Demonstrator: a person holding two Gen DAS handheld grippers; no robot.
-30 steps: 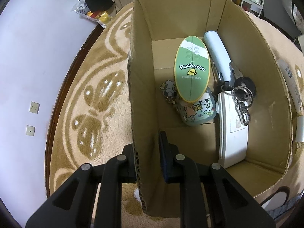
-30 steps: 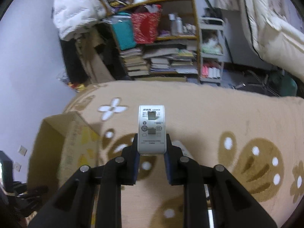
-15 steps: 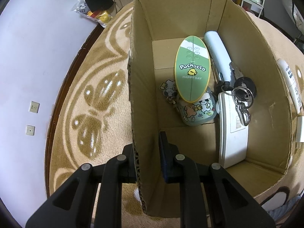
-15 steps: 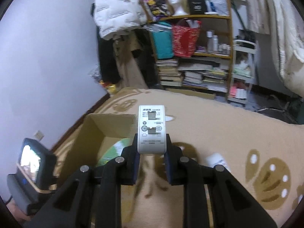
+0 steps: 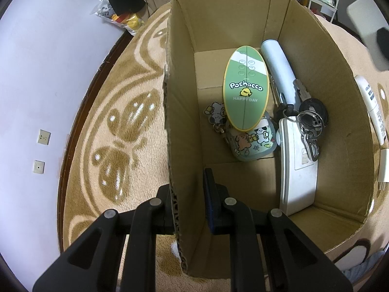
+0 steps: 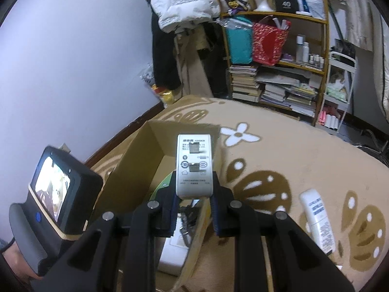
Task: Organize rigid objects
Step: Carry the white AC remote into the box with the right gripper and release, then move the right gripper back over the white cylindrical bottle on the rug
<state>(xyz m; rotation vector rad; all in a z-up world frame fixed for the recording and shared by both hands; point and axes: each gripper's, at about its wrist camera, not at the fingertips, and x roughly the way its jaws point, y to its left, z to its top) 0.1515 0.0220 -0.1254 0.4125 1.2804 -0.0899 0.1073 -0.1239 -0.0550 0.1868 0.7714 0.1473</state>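
Here the right hand-held gripper (image 6: 194, 194) clamps a white adapter (image 6: 194, 165), seemingly over the cardboard box (image 6: 136, 160).

white adapter (image 6: 194, 168) hides box contents (image 6: 184, 221); lotion tube (image 5: 370, 109) half behind box wall (image 5: 350, 112), label unreadable

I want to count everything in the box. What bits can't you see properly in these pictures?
- Right wrist view: the white plug and right gripper cover most of the box floor.
- Left wrist view: the green board hides part of the cartoon pouch.
- Left wrist view: the bottle is partly behind the box wall.
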